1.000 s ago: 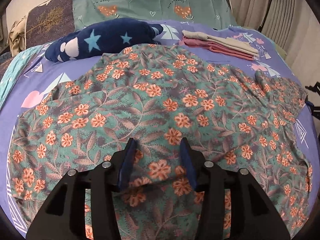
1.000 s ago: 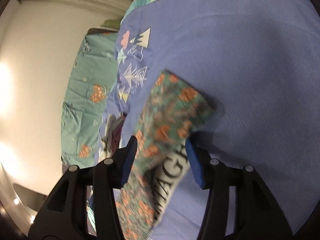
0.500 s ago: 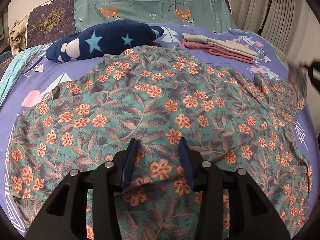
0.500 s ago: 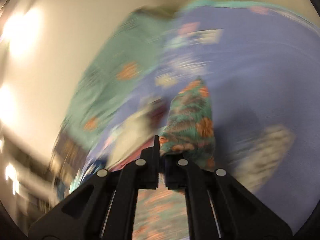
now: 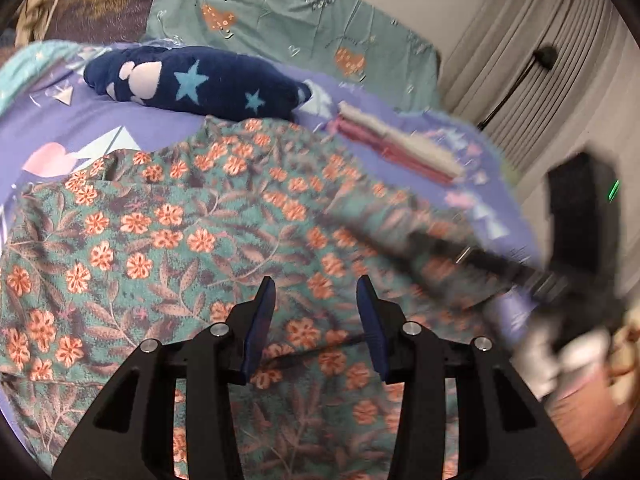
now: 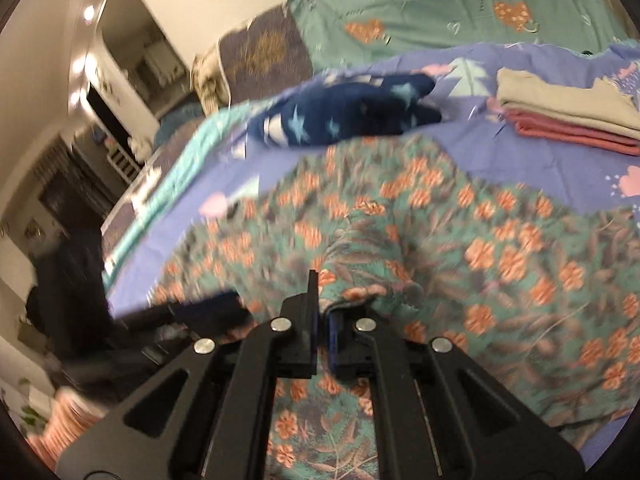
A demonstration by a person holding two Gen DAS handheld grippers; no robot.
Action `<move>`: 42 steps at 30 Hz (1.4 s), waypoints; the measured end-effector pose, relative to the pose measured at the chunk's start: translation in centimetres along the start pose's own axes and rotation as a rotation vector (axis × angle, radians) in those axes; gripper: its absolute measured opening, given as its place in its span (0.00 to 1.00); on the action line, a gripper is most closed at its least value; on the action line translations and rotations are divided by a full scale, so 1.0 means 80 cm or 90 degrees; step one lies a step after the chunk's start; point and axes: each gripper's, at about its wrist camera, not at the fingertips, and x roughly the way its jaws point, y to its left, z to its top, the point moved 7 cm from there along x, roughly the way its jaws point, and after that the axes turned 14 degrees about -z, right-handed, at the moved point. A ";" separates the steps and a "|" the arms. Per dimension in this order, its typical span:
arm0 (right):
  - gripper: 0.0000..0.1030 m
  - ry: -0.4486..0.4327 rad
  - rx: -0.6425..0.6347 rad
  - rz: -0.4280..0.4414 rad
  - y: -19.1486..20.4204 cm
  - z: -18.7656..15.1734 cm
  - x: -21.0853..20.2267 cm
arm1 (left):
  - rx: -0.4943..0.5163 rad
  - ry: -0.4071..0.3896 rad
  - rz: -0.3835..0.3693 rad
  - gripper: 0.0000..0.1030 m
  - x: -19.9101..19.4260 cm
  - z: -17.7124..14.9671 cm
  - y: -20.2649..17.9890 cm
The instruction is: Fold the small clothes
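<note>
- Bedroom setting: a bed point(image 5: 48, 132) under a purple patterned cover serves as the folding surface, with the floral garment point(image 5: 168, 240) spread wide across its near half.
- Nearest the left camera, the left tongs point(image 5: 316, 300) hover just above the garment's lower middle, released, blue pads apart with printed cloth visible between them but not pinched; judged, they wait to pin or take a hem while the other side is brought across.
- Nearest the right camera, the right tongs point(image 6: 320, 312) are clenched on a bunched edge of the floral garment point(image 6: 500, 260), the fabric rising in a ridge from the closed pads; judged, a sleeve or side is being carried inward for the first fold.
- From the left view the right tongs show only as a dark blur at the garment's right edge point(image 5: 576, 240), too smeared to read detail.
- Beyond the garment, touching its far edge, lies a navy plush pillow with stars point(image 5: 200, 80).
- Right of it, apart from the garment, sits a neat stack of folded clothes point(image 6: 568, 116), beige on pink, apparently the pile for finished pieces.
- Farthest back, green pillows with orange hearts point(image 5: 280, 12) line the headboard; pale curtains point(image 5: 532, 60) hang at right, and warm lights point(image 6: 86, 12) glow at left.
</note>
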 end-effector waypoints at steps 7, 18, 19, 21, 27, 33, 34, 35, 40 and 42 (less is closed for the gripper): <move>0.30 -0.001 -0.113 -0.031 0.037 -0.032 0.004 | -0.012 0.016 -0.042 0.52 0.009 0.007 -0.009; 0.35 -0.015 -0.252 -0.042 0.076 -0.068 0.002 | -0.106 0.041 -0.099 0.59 0.024 -0.009 0.013; 0.35 -0.009 -0.248 -0.046 0.073 -0.069 0.003 | -0.113 0.043 -0.101 0.59 0.026 -0.009 0.014; 0.34 -0.003 -0.237 -0.048 0.068 -0.072 0.005 | -0.132 0.044 -0.114 0.59 0.031 -0.008 0.012; 0.34 0.005 -0.224 -0.047 0.064 -0.077 0.006 | -0.140 0.044 -0.133 0.66 0.030 -0.005 0.004; 0.34 0.007 -0.227 -0.044 0.068 -0.080 0.006 | -0.146 0.051 -0.110 0.59 0.048 -0.002 0.005; 0.34 0.006 -0.225 -0.042 0.068 -0.080 0.003 | -0.142 0.053 -0.108 0.34 0.052 0.000 0.004; 0.34 0.004 -0.222 -0.040 0.067 -0.080 0.000 | -0.131 0.062 -0.117 0.01 0.059 0.002 -0.001; 0.34 -0.004 -0.172 -0.065 0.019 -0.078 -0.029 | -0.030 0.047 -0.119 0.02 0.054 0.032 -0.045; 0.34 0.004 -0.134 -0.087 -0.012 -0.079 -0.035 | 0.029 0.028 -0.130 0.02 0.039 0.059 -0.079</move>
